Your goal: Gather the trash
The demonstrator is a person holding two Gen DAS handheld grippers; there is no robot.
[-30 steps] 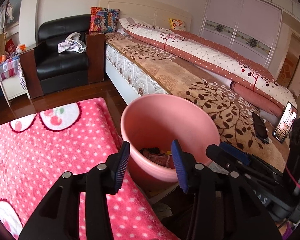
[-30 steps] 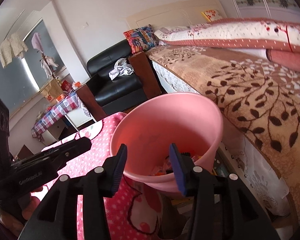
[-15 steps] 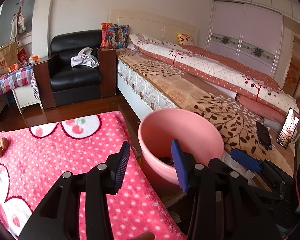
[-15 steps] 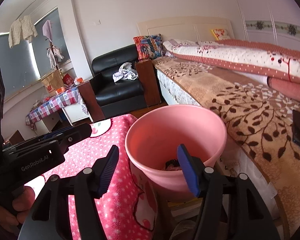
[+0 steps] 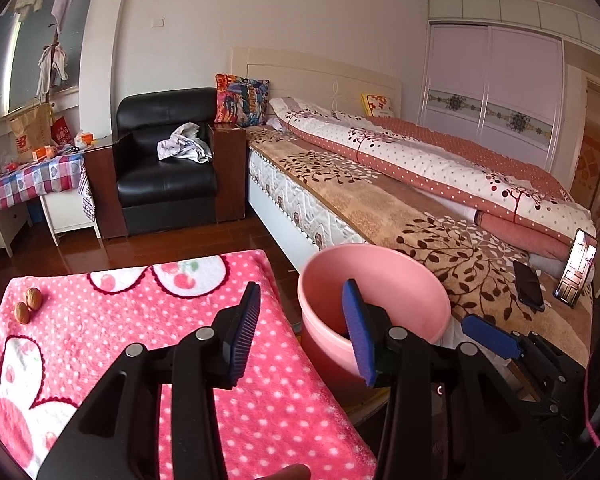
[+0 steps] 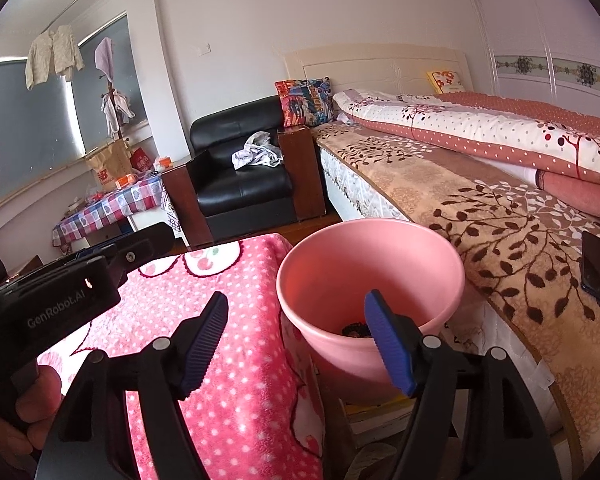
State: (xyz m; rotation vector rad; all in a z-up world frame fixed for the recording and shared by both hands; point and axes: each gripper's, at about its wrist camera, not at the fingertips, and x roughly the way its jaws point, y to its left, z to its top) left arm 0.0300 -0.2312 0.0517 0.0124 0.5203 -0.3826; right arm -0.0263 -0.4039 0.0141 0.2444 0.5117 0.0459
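Pink blanket (image 5: 120, 344) bears two walnuts (image 5: 28, 305) in left view only; both tongs empty, apart, right (image 6: 296, 344) widening.

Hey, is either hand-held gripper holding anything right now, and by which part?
Nothing is held. The left hand-held gripper is open and empty; the right hand-held gripper is opening with nothing between its jaws.

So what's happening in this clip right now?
A person with a gripper in each hand is collecting trash into the pink bucket, which already holds some dark scraps. The right gripper is empty, its jaws opening; the left gripper is open and empty. Two walnuts lie on the pink blanket.
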